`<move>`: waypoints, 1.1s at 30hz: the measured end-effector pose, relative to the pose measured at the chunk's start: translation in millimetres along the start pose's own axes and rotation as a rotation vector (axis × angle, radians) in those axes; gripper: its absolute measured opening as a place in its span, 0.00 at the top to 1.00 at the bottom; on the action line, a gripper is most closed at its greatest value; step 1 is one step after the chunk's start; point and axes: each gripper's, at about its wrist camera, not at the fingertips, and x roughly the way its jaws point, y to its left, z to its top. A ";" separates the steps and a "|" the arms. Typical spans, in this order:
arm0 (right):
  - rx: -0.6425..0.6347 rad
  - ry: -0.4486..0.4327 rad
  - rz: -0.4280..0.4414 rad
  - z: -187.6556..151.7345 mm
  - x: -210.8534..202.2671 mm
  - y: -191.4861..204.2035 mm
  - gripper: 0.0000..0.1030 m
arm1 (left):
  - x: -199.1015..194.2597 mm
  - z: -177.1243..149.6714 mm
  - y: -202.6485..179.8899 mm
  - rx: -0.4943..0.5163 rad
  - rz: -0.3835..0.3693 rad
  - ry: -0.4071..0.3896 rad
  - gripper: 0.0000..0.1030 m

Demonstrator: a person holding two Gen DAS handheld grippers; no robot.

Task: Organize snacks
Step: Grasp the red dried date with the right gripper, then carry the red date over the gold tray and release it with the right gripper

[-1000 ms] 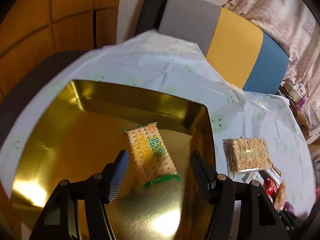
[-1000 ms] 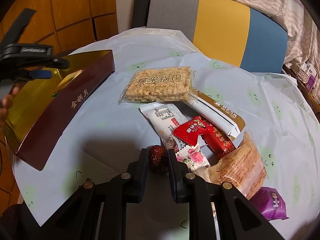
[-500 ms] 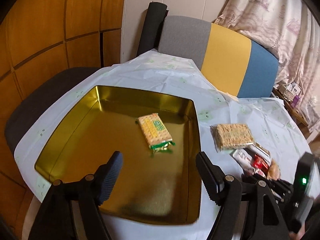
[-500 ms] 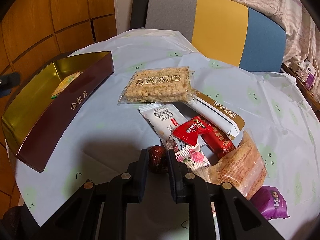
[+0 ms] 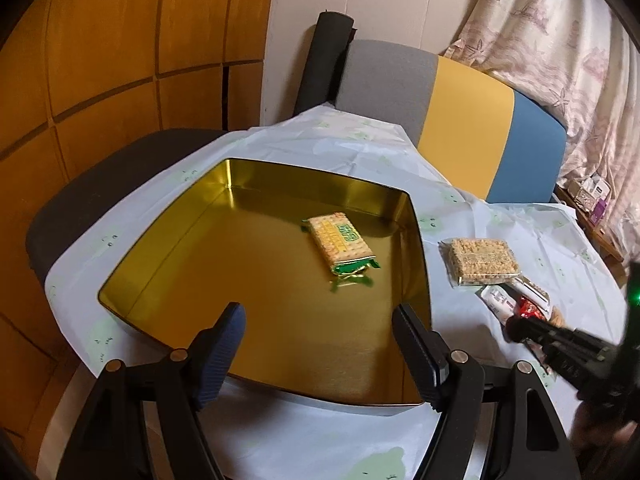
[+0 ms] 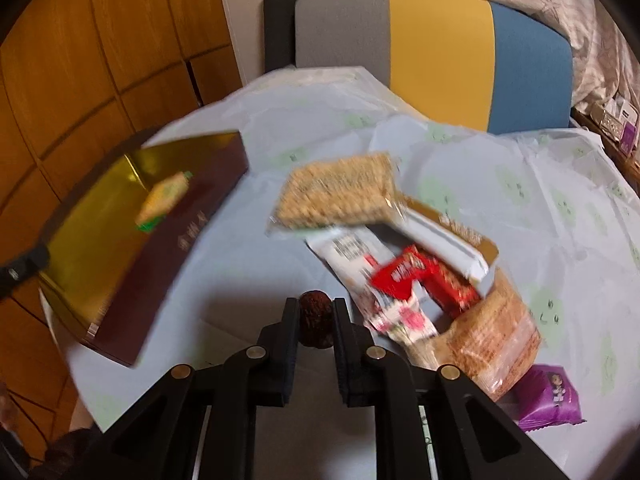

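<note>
Right wrist view is showing the right gripper (image 6: 316,322) pinching a dried date (image 6: 316,322) above the table, so I'd be carrying it level into the gold tin (image 6: 94,240) while the left gripper (image 5: 320,340) is hanging wide and empty.

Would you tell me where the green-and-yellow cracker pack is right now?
In the left wrist view the cracker pack lies flat inside the gold tin, toward its far right corner, nothing touching it. The rice cake pack is on the table just past that tin wall.
</note>
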 end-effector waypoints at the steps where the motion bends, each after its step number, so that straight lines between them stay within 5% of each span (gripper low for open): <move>1: -0.005 -0.005 0.009 2.4 -1.9 3.6 0.85 | 0.0 -0.5 1.6 -0.004 0.002 0.000 0.26; 2: -0.013 -0.012 0.024 6.1 -4.9 9.1 0.98 | -0.1 -1.3 3.2 -0.007 0.006 0.001 0.26; 8: -0.094 -0.039 0.092 24.1 -13.9 50.0 0.98 | 0.3 -2.4 14.0 -0.029 0.021 -0.002 0.23; 11: -0.145 -0.040 0.059 28.2 -6.6 65.6 0.98 | 8.9 -6.9 21.5 -0.056 0.032 0.025 0.22; 16: -0.079 0.012 0.041 24.1 11.0 48.8 0.98 | 10.7 -8.7 26.8 -0.064 0.038 0.021 0.22; 18: -0.029 0.028 0.062 17.3 12.8 34.6 0.96 | 9.7 -8.3 27.6 -0.063 0.043 0.016 0.22; 20: -0.018 0.029 0.050 13.1 11.7 27.2 0.77 | 8.7 -8.1 27.3 -0.061 0.041 0.012 0.22; 25: 0.003 0.053 0.076 9.6 17.9 19.2 0.67 | 6.6 -9.6 24.4 -0.050 0.045 -0.007 0.22; 33: 0.078 0.076 0.111 32.9 55.1 32.1 0.67 | 4.4 -14.1 25.7 -0.046 0.045 -0.050 0.22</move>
